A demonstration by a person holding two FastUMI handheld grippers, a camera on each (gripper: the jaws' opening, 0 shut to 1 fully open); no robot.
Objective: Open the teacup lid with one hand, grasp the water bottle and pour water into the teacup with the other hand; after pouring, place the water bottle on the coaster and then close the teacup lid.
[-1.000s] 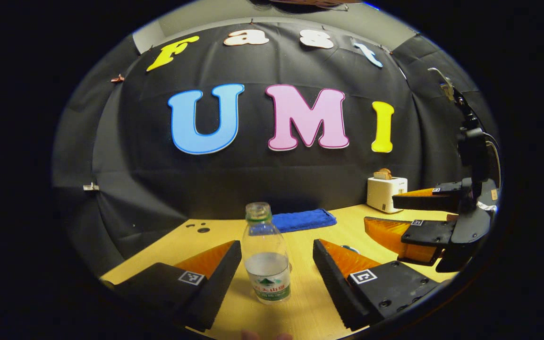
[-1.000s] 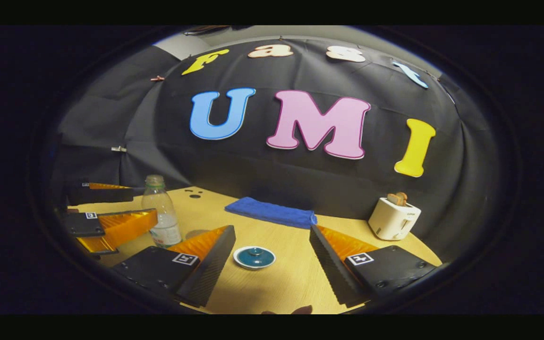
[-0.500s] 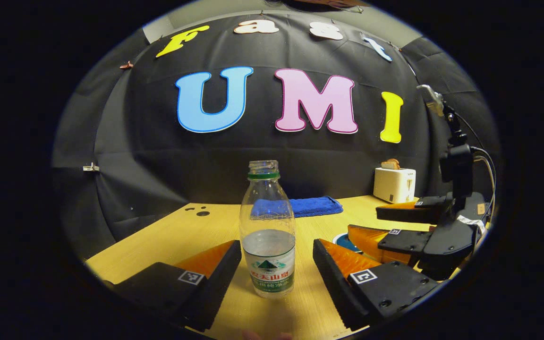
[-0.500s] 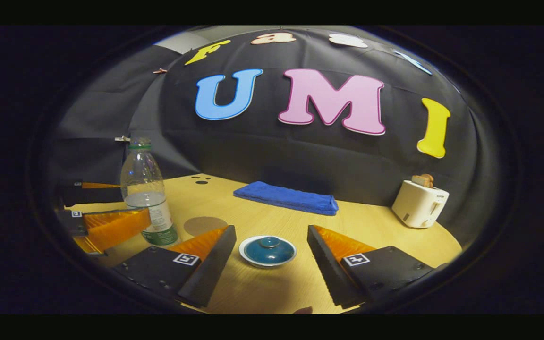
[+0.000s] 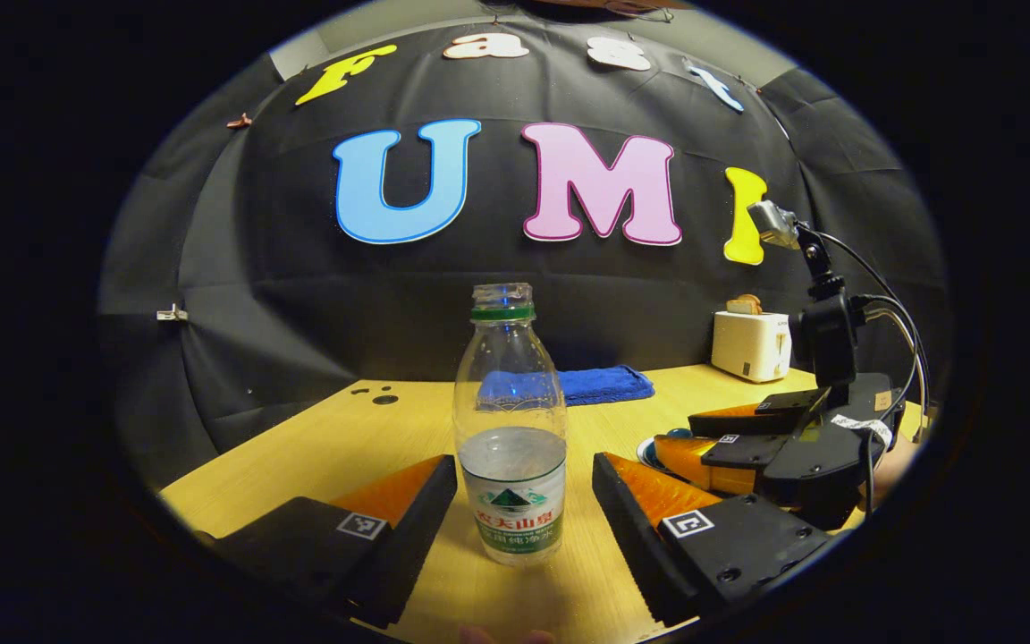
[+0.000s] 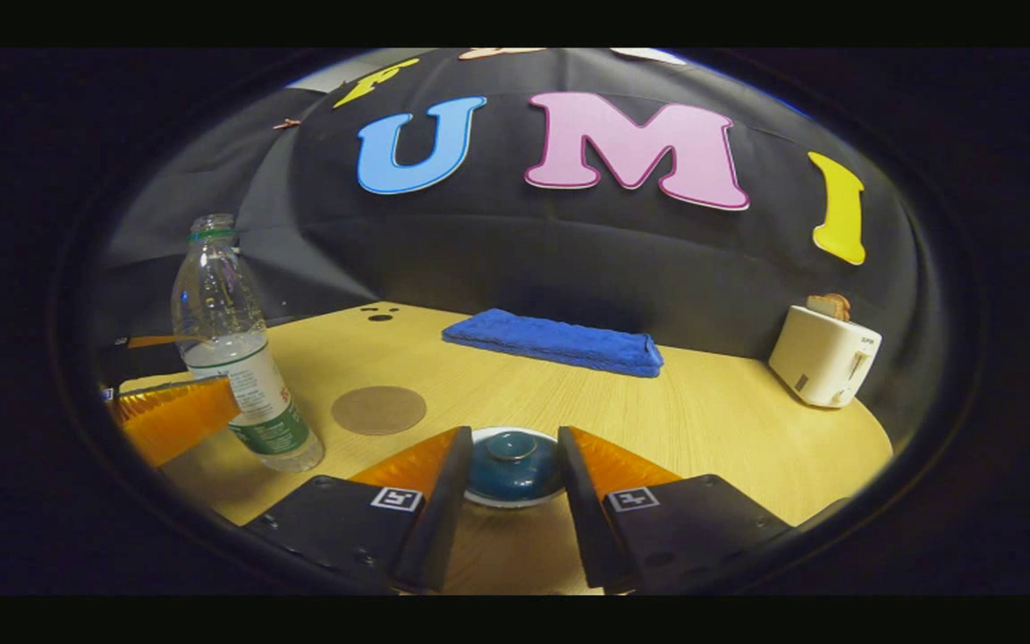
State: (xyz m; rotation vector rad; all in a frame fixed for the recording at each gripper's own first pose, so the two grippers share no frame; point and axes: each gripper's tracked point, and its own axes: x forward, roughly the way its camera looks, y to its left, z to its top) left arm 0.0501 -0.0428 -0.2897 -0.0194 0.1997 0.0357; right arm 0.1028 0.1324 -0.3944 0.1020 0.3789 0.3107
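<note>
Although both grippers are at their targets, the task looks barely begun: the teacup lid (image 6: 512, 453) sits on the cup, the water bottle (image 5: 510, 438) stands upright on the table (image 6: 703, 420) with no cap visible on its mouth, and nothing has been poured.

From the right gripper view, the right gripper (image 6: 502, 483) has its fingers narrowed around the lid, one on each side; whether they already press on it I cannot tell. From the left gripper view, the left gripper (image 5: 524, 501) is spread wide with the bottle between its fingers, untouched on either side.

Lifting the lid, gripping, pouring, parking the bottle on the coaster (image 6: 379, 410) and re-covering the cup all remain.

Cup and bottle stand near the front edge. The coaster lies just behind them toward the middle, with bare wood around it. A blue cloth (image 6: 555, 342) lies along the back edge and a toaster (image 6: 823, 356) sits at the back right corner, both well apart from the work.
</note>
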